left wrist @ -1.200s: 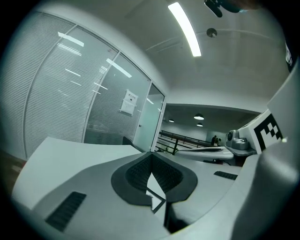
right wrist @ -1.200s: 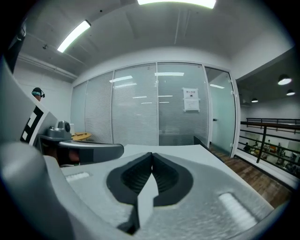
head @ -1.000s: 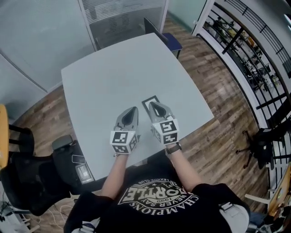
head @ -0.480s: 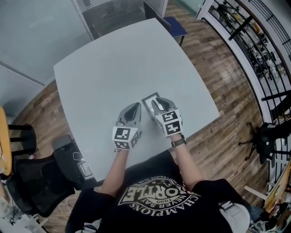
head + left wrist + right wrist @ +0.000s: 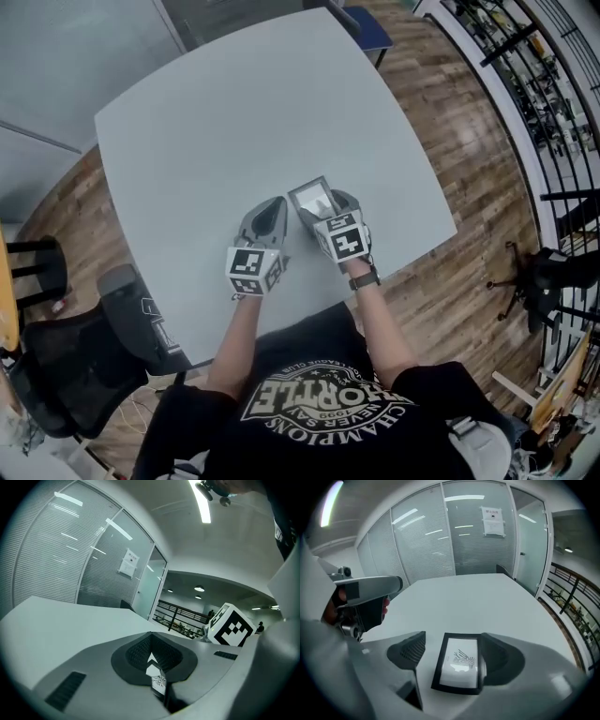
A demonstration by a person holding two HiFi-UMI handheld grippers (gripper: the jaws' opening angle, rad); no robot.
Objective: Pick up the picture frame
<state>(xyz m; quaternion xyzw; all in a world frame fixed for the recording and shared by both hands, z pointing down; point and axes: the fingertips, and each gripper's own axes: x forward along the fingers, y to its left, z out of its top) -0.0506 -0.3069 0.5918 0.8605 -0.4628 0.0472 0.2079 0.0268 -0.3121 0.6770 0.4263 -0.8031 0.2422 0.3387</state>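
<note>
The picture frame [image 5: 307, 192] is small and black-rimmed, with a white picture of a bird-like drawing. It lies flat on the grey table [image 5: 216, 103] near the front edge. My right gripper [image 5: 326, 208] is tilted down over it. In the right gripper view the frame [image 5: 457, 662] lies between the opening jaws of that gripper [image 5: 453, 637]. The right jaw is against its edge and the left jaw stands apart from it. My left gripper [image 5: 275, 208] hovers just left of the frame. Its jaws [image 5: 151, 637] meet at the tips with nothing gripped.
A black office chair [image 5: 66, 347] stands at the table's near left and a blue seat [image 5: 367, 23] at its far edge. Wood floor and a black railing [image 5: 553, 84] run along the right. Glass partition walls [image 5: 454, 536] stand beyond the table.
Both grippers have sunk toward the table. The right one has tipped downward and its jaws, shut before, have spread on either side of the picture frame.
</note>
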